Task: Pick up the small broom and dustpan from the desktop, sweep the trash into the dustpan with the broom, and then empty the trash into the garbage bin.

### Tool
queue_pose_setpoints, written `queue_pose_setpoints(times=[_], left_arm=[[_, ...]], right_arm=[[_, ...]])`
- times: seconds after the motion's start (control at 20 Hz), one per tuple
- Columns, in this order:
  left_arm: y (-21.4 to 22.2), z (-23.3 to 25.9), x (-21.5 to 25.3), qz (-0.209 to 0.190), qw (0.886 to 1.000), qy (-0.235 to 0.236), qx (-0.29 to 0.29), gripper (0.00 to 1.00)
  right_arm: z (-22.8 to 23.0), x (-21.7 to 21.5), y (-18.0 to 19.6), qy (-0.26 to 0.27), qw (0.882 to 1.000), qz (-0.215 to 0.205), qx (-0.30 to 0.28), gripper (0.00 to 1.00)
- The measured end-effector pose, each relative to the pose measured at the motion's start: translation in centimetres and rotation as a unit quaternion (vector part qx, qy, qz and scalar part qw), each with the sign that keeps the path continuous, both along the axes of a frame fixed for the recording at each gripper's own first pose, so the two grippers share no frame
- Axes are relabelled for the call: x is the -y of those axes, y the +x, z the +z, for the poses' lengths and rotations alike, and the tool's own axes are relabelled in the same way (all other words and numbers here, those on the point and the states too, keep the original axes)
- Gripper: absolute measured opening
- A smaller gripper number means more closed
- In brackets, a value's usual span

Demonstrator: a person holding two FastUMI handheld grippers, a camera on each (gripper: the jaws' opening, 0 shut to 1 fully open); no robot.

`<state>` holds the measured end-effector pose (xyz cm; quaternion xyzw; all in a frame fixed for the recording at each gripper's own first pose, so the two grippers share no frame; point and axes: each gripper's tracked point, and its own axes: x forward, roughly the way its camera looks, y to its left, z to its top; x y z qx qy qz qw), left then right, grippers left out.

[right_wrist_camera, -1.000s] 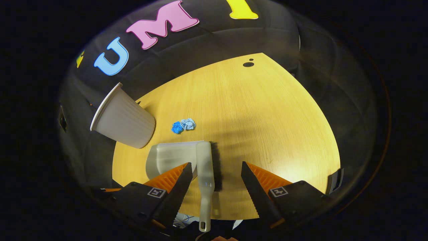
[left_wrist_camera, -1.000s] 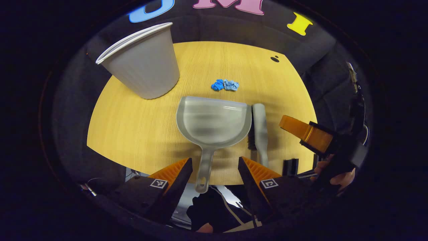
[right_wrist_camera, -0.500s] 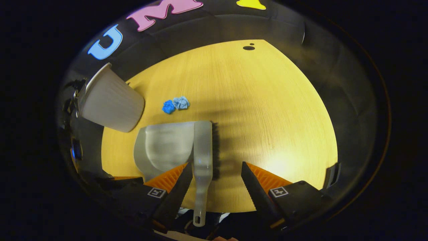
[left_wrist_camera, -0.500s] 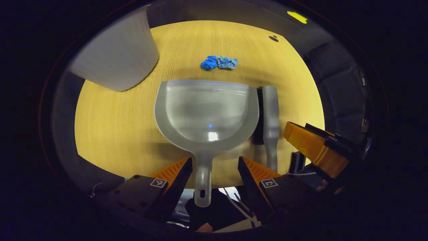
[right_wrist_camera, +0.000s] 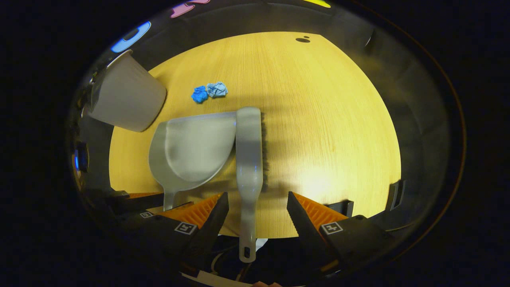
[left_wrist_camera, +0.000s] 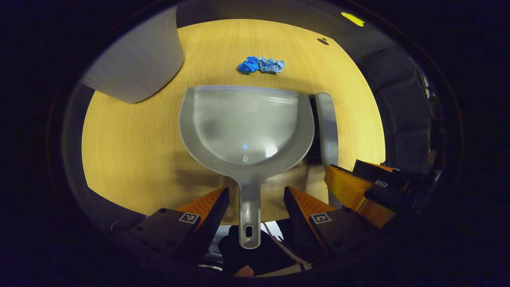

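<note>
Big yellow wooden surface [left_wrist_camera: 131, 159] across the middle of both views, with a small dark spot [left_wrist_camera: 322, 40] near its far edge at the upper right of the frame.

Pale garbage bin [left_wrist_camera: 137, 65] at the upper left of the left gripper view, standing on the surface. Same bin [right_wrist_camera: 125, 97] at the upper left of the right gripper view too.

Grey dustpan [left_wrist_camera: 245, 123] flat in the middle of the left gripper view, open mouth toward the top, thin handle pointing down to the bottom of the frame. Left of middle in the right gripper view [right_wrist_camera: 191, 149].

Small broom [right_wrist_camera: 249, 159] lying just beside the dustpan's right edge, dark bristles on its right side, handle toward the bottom. In the left gripper view [left_wrist_camera: 327, 123] it sits right of the dustpan.

Left gripper [left_wrist_camera: 255, 197] at the bottom middle, jaws spread wide, one on each side of the dustpan handle, not touching it.

Right gripper [right_wrist_camera: 257, 201] at the bottom middle, jaws spread wide around the broom handle, not pressing it. Also at the lower right of the left gripper view [left_wrist_camera: 358, 191].

Two little crumpled blue trash balls [left_wrist_camera: 261, 65] near the top, just past the dustpan's mouth, touching each other; upper left of middle in the right gripper view [right_wrist_camera: 209, 92].
</note>
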<state>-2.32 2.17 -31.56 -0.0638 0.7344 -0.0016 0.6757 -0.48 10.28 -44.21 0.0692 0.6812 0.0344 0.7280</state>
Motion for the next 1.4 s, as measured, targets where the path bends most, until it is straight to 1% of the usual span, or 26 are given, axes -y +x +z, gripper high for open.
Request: queue_pose_setpoints(times=[0.05, 0.15, 0.2, 0.4, 0.5, 0.55, 0.65, 0.7, 0.8, 0.9, 0.95, 1.0, 1.05, 1.1, 1.15, 1.2, 1.25, 1.3, 1.35, 1.4], left_arm=[[-0.1, 0.1, 0.0, 0.003, 1.0, -0.002, 0.0, 0.84], [-0.2, 0.3, 0.4, 0.013, 1.0, -0.013, 0.007, 0.84], [-0.3, 0.3, 0.4, 0.014, 1.0, -0.014, 0.009, 0.84], [-0.5, 0.1, 0.2, 0.002, 1.0, -0.01, 0.016, 0.83], [-0.5, -0.3, 0.1, 0.001, 1.0, -0.01, 0.012, 0.83], [-0.4, -0.5, 0.2, 0.001, 1.0, -0.012, 0.009, 0.83], [0.2, -1.2, 0.1, -0.002, 1.0, -0.006, 0.01, 0.83], [0.5, -1.4, 0.0, -0.007, 1.0, 0.001, 0.009, 0.83], [1.2, -2.0, -0.3, -0.01, 1.0, 0.01, 0.01, 0.83], [1.8, -2.4, -0.4, -0.005, 1.0, 0.012, 0.008, 0.83], [2.0, -2.7, -0.5, -0.003, 1.0, 0.013, 0.005, 0.83], [2.1, -2.9, -0.6, -0.003, 1.0, 0.014, 0.003, 0.83], [2.2, -3.1, -0.6, -0.004, 1.0, 0.015, 0.002, 0.83], [2.2, -3.4, -0.8, -0.005, 1.0, 0.017, 0.001, 0.83], [2.2, -3.8, -1.0, -0.005, 1.0, 0.018, -0.002, 0.83], [2.1, -4.1, -1.0, -0.002, 1.0, 0.017, -0.005, 0.83], [2.1, -4.4, -1.3, 0.004, 1.0, 0.018, -0.007, 0.83], [2.2, -4.7, -1.5, 0.01, 1.0, 0.021, -0.008, 0.83], [2.3, -4.5, -1.7, 0.015, 1.0, 0.023, -0.011, 0.83], [2.4, -4.8, -1.9, 0.019, 1.0, 0.022, -0.01, 0.83]], right_arm=[[0.3, -0.1, -0.3, 0.003, 1.0, -0.002, -0.008, 0.97], [0.5, -0.1, 0.0, 0.002, 1.0, 0.001, 0.001, 0.97], [0.5, -0.2, -0.2, 0.002, 1.0, 0.004, -0.004, 0.97], [-0.1, -0.6, -0.8, 0.004, 1.0, 0.009, -0.018, 0.98], [-0.8, -0.6, -0.9, 0.004, 1.0, -0.001, -0.03, 0.97], [-1.2, -0.6, -0.9, 0.004, 0.999, -0.007, -0.036, 0.92], [-1.8, -0.4, -0.7, -0.003, 0.999, -0.006, -0.042, 0.91], [-2.1, -0.3, -0.7, -0.008, 0.999, -0.004, -0.046, 0.97], [-2.8, -0.2, -0.4, -0.013, 0.998, -0.011, -0.053, 0.97], [-3.2, -0.1, -0.1, -0.014, 0.998, -0.017, -0.062, 0.97], [-3.5, -0.1, 0.0, -0.016, 0.997, -0.018, -0.067, 0.91], [-3.8, 0.0, 0.1, -0.02, 0.997, -0.017, -0.071, 0.97], [-4.1, 0.1, 0.1, -0.023, 0.997, -0.015, -0.074, 0.97], [-4.4, 0.0, 0.0, -0.025, 0.997, -0.01, -0.079, 0.91], [-4.6, 0.0, -0.1, -0.025, 0.996, -0.008, -0.081, 0.97], [-5.0, -0.2, -0.2, -0.024, 0.996, -0.01, -0.086, 0.91], [-5.4, -0.6, -0.4, -0.02, 0.995, -0.015, -0.093, 0.96], [-5.7, -0.9, -0.8, -0.02, 0.994, -0.02, -0.109, 0.95], [-5.8, -0.8, -0.2, -0.025, 0.994, -0.021, -0.102, 0.94], [-5.8, -1.1, 0.0, -0.023, 0.995, -0.019, -0.1, 0.87]])
